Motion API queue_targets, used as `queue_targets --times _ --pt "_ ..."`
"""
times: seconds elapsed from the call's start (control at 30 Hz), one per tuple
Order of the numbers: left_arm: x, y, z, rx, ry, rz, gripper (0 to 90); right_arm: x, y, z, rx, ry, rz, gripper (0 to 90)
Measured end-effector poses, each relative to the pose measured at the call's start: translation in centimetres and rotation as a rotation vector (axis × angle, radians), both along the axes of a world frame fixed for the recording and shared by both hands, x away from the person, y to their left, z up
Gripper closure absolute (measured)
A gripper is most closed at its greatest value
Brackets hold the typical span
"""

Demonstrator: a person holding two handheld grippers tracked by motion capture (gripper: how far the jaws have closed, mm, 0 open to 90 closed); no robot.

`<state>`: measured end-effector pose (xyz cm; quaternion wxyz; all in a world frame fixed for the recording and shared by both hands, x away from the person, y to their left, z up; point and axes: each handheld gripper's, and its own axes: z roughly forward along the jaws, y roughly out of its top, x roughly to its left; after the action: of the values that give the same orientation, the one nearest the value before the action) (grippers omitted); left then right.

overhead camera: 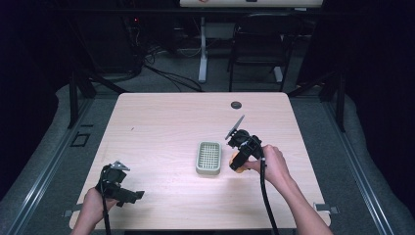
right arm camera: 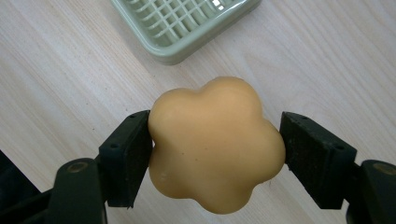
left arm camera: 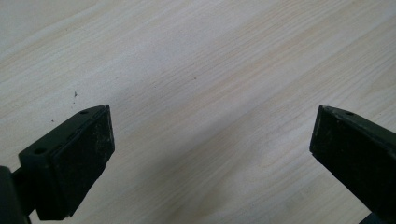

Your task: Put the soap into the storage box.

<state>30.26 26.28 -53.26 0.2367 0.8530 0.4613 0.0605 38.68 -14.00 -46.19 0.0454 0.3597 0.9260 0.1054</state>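
Pale wooden worktop (overhead camera: 161, 122) carries a green soap dish (overhead camera: 209, 157), and just beside it my right gripper (right arm camera: 217, 142) pinches the flower-shaped soap (right arm camera: 215, 144), not yet in the dish, while my left gripper (left arm camera: 210, 154) waits spread wide, well apart.

High view sits above the near edge, looking forward and down over the whole counter (overhead camera: 161, 122). Both gripper views hover close, facing bare wood; right one shares the green tray (right arm camera: 187, 28) with it.
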Motion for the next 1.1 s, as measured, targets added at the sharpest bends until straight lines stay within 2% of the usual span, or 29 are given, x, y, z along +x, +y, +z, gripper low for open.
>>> queue_targets --times 0.2,0.23,0.27,0.4,0.73,0.83,0.93,1.1 --pt "0.0 -0.1 0.1 -0.008 -0.005 0.001 0.1 0.3 0.5 0.2 0.0 -0.002 0.006 26.8" --pt "0.0 -0.1 0.1 -0.008 -0.005 -0.001 0.1 0.3 0.6 0.1 0.013 -0.005 -0.001 26.8" --pt "0.1 -0.2 0.1 -0.006 -0.004 -0.003 0.1 0.4 0.7 0.2 0.002 -0.001 0.008 26.8" --pt "0.1 -0.2 0.0 -0.006 0.0 -0.004 0.1 0.5 1.1 0.4 0.011 -0.008 0.007 26.8" --pt "0.1 -0.1 0.0 -0.007 0.0 -0.005 0.1 1.1 1.8 0.7 -0.003 -0.006 0.022 26.8" --pt "0.1 -0.1 0.0 -0.005 -0.003 -0.002 0.1 1.3 2.1 0.7 0.014 -0.006 0.021 26.8" --pt "0.1 -0.1 0.0 -0.005 -0.002 -0.001 0.1 1.5 2.2 0.7 0.005 -0.008 0.025 26.8" --pt "0.1 -0.1 0.0 -0.004 -0.002 -0.002 0.1 1.7 2.5 0.7 0.016 -0.018 0.027 26.8"
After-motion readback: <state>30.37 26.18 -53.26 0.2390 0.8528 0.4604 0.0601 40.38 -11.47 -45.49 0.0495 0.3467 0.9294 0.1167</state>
